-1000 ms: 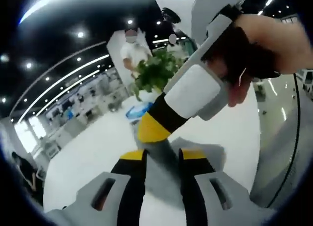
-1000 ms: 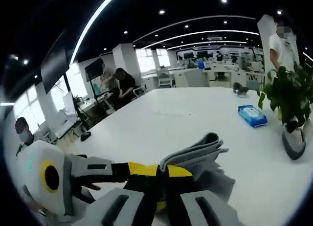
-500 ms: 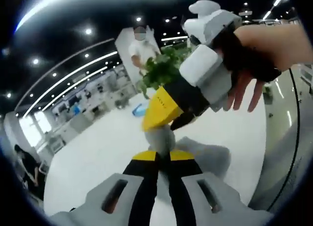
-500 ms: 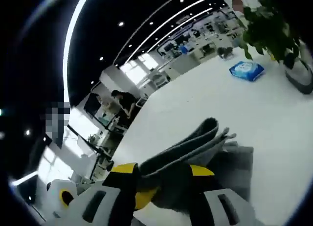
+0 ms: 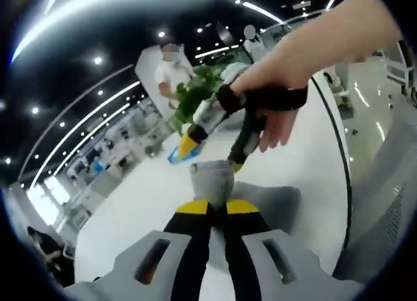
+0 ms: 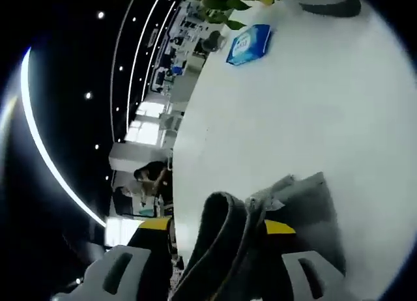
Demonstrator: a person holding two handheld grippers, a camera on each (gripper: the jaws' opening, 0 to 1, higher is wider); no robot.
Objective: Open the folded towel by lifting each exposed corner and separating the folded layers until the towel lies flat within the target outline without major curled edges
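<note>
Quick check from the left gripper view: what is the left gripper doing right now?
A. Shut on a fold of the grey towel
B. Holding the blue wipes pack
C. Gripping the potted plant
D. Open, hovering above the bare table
A: the left gripper has its yellow-tipped jaws closed together with a bunch of the grey towel standing up from between them.

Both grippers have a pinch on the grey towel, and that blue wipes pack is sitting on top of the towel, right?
Not quite. In the right gripper view the blue wipes pack lies on the bare white table, far from the grey towel. Both grippers do grip the towel: left gripper, right gripper.
</note>
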